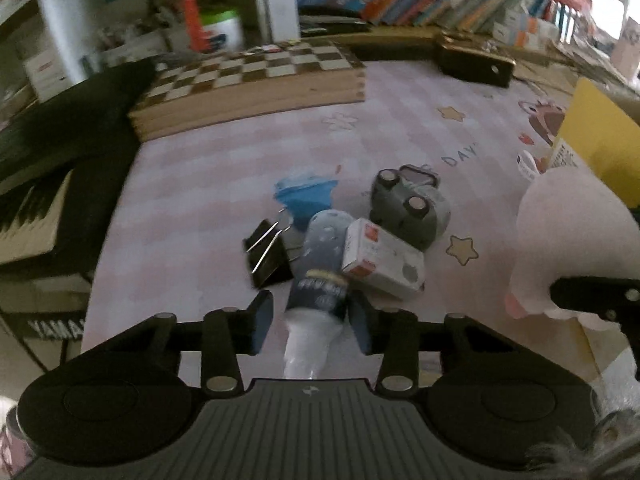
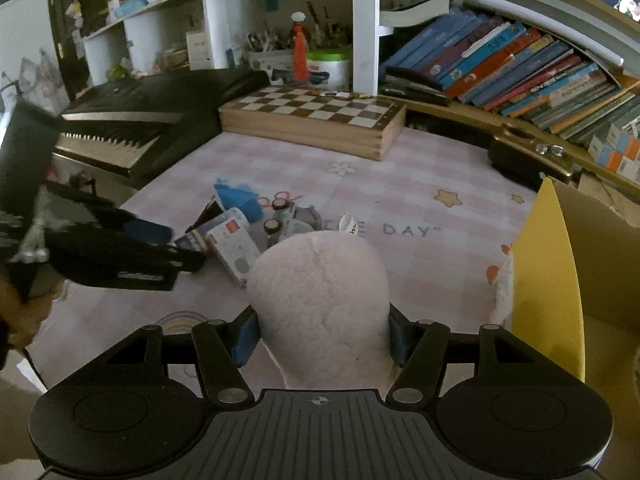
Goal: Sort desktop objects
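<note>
Clutter mid-mat, far side open.
Bare pink mat [image 2: 400, 184] between pile and chessboard box [image 2: 316, 118]; keyboard [image 2: 136, 120] walls left, yellow box [image 2: 548, 264] blocks right, binder clip [image 1: 266, 252] flanks bottle [image 1: 320, 276].

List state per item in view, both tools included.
Left tool: open around the dark-labelled tube.
Dark-labelled tube with clear end: lying in the pile.
Right tool: shut on pink plush toy.
Black binder clip: handles folded.
Wooden chessboard box: closed.
</note>
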`<state>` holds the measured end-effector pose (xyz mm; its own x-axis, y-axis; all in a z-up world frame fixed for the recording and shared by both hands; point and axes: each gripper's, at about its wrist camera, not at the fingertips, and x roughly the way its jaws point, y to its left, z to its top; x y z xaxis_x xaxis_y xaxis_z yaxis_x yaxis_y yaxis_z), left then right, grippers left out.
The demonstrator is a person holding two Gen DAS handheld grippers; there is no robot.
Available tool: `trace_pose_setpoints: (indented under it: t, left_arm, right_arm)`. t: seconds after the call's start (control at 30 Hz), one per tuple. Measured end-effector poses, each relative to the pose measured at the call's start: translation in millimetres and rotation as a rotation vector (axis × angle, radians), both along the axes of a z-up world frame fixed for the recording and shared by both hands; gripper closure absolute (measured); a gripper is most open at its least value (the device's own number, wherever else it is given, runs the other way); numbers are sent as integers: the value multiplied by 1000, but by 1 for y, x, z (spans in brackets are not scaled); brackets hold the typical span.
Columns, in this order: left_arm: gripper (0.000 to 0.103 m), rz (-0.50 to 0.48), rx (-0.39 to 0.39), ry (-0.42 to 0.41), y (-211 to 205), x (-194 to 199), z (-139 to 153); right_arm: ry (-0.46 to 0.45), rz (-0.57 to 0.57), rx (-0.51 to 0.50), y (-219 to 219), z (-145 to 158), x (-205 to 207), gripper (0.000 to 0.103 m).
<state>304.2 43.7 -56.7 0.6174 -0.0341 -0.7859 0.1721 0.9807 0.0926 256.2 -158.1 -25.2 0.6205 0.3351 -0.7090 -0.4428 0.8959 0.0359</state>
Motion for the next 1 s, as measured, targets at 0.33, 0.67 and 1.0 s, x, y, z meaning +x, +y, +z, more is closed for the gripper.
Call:
trace_pose_setpoints:
  t: [0.33,0.67,1.0]
  left_arm:
    - [69,-16,-25,18,-1,18,-10]
    - [72,45,-161,-48,17,-13,26]
    - [72,23,-323,-109,29,-65,77]
  right_arm:
    - [28,-2,2,2,-3,-5,40]
    - [-10,-78,27,3,13,-20,40]
    - [-72,-124,66,9,38,-48,40]
